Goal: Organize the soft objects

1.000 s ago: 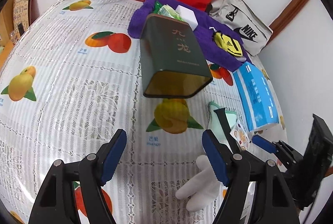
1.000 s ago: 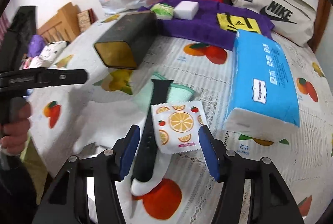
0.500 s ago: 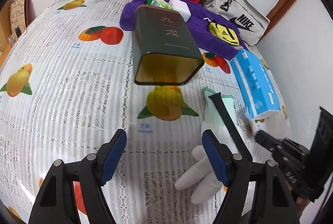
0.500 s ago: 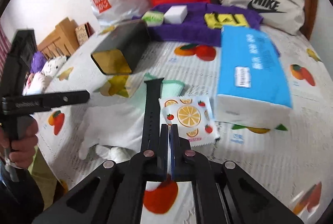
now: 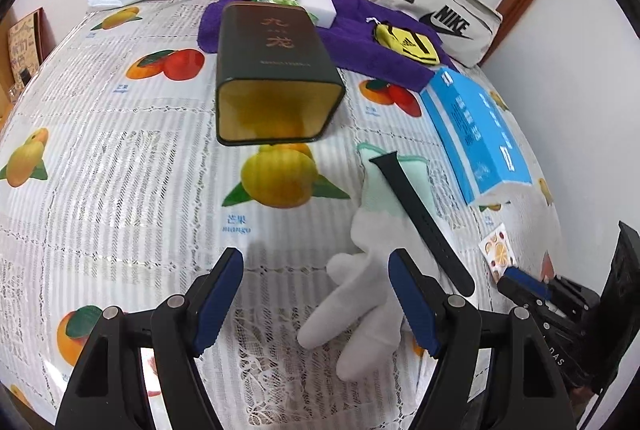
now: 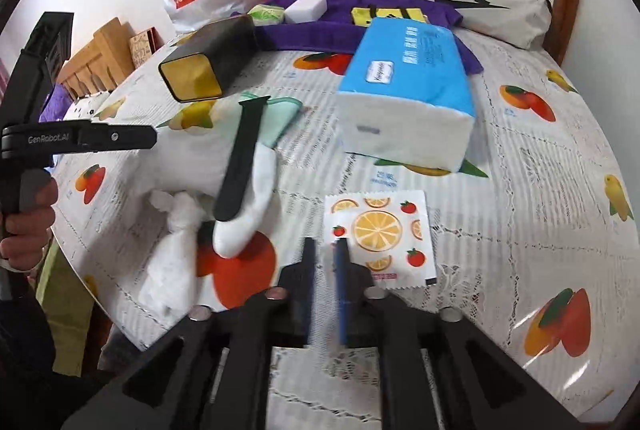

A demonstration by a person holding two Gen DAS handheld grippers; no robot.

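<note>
A fruit-print tabletop (image 5: 120, 158) carries scattered things. At the left, the left tongs (image 5: 316, 294) stand wide apart and hold nothing, their right pad just over a white glove (image 5: 360, 290) lying flat. Behind them a dark green tin (image 5: 276, 70) lies on its side, its open mouth facing the viewer. A black watch strap (image 5: 420, 214) rests across the glove's mint cuff. Farther right lies a blue tissue pack (image 5: 476, 126). In front of it a fruit-print sachet (image 6: 380, 234) lies flat. The right tongs (image 6: 324, 250), their jaws having just been opening, show a narrow gap at the sachet's near left corner, gripping nothing.
</note>
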